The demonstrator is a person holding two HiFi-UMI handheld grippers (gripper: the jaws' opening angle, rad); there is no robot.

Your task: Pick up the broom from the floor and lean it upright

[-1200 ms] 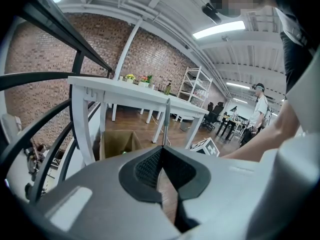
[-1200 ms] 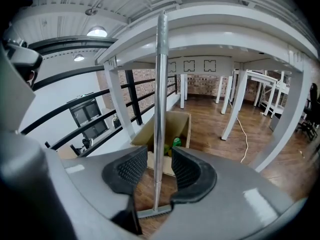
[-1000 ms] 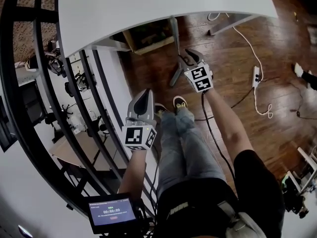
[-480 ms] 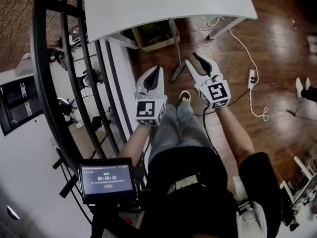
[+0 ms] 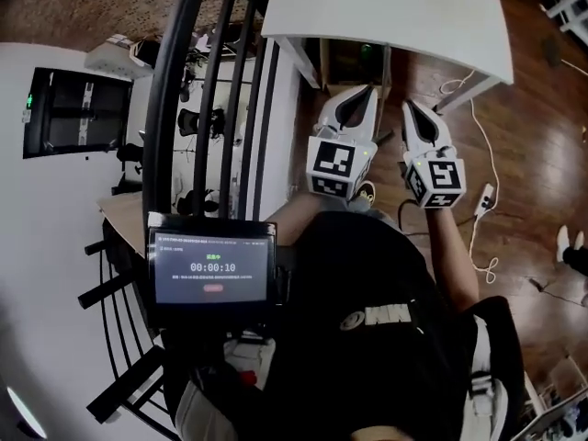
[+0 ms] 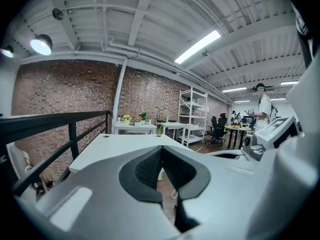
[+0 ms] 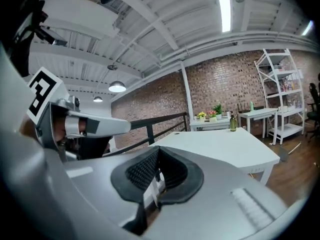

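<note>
No broom shows in any view. Both grippers are held up side by side in front of the person, pointing nearly level toward the white table [image 5: 395, 16]. My left gripper [image 5: 356, 96] has its jaws pressed together with nothing between them; in the left gripper view its dark pads [image 6: 150, 166] meet at the tips. My right gripper [image 5: 410, 108] is also shut and empty, its tips touching in the right gripper view [image 7: 158, 149]. Each gripper shows in the other's view: the right gripper [image 6: 272, 134] and the left gripper [image 7: 80, 124].
A black railing [image 5: 197, 90] runs along the left, beside the table. A power strip with a white cable [image 5: 484, 196] lies on the wooden floor at the right. White shelves [image 6: 192, 116], desks and a standing person [image 6: 262, 106] are far off. A small screen [image 5: 213, 267] hangs at my chest.
Both grippers have risen from near the floor to about table height. The right gripper's jaws, spread apart earlier, have come together. The head view has swung toward the railing.
</note>
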